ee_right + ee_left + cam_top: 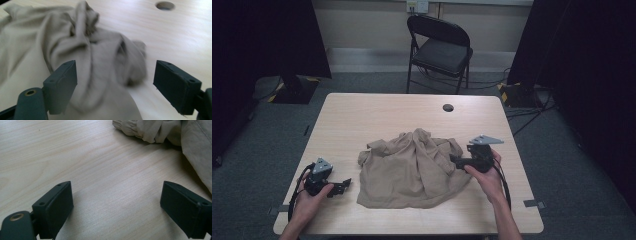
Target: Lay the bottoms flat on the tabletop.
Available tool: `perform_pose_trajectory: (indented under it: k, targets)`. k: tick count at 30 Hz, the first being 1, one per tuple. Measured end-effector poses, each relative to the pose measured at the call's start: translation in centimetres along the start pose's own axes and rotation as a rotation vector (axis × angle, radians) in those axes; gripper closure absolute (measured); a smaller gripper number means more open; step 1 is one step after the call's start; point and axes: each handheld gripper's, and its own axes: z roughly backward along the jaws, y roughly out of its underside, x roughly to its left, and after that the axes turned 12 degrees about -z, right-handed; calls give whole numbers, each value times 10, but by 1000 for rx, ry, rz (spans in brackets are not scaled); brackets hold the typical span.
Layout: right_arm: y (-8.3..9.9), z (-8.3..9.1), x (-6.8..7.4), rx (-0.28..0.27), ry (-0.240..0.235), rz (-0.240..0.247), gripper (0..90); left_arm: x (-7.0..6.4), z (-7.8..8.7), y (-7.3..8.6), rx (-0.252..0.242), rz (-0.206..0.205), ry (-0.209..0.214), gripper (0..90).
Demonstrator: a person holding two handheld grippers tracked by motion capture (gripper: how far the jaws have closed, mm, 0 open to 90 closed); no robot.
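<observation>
Right gripper view has the right gripper with its jaws spread wide, a bunched fold of the tan garment lying between and just ahead of them. To grip well, I'd judge it best to ease forward until one thick ridge sits between the pads, then close on that alone. Over at the left gripper, the jaws also gape wide over bare table, the garment's hem ahead and to their right. Its cloth looks soft, thin and matte, heaped in loose creases; the tabletop is smooth, pale wood grain.
</observation>
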Motion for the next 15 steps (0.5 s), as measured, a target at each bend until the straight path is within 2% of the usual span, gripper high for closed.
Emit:
perform_pose_trajectory:
  k: [1, 2, 5, 7, 10, 11, 15]
  targets:
    - [0, 0, 0, 0, 0, 0, 182, 0, 0, 0, 0, -1, 0, 106]
    - [-12, -14, 9, 6, -24, 3, 177, 0, 0, 0, 0, 0, 0, 106]
    - [-28, -32, 19, 19, -50, 15, 174, 0, 0, 0, 0, 0, 1, 106]
    - [-34, -38, 22, 25, -58, 16, 170, 0, 0, 0, 0, 0, 0, 106]
    - [-50, -58, 32, 51, -77, 32, 165, 0, 0, 0, 0, 0, 0, 106]
    - [-57, -70, 36, 59, -78, 43, 175, 0, 0, 0, 0, 0, 0, 106]
    - [-63, -87, 40, 78, -90, 25, 178, 1, 0, 0, 1, -6, 4, 105]
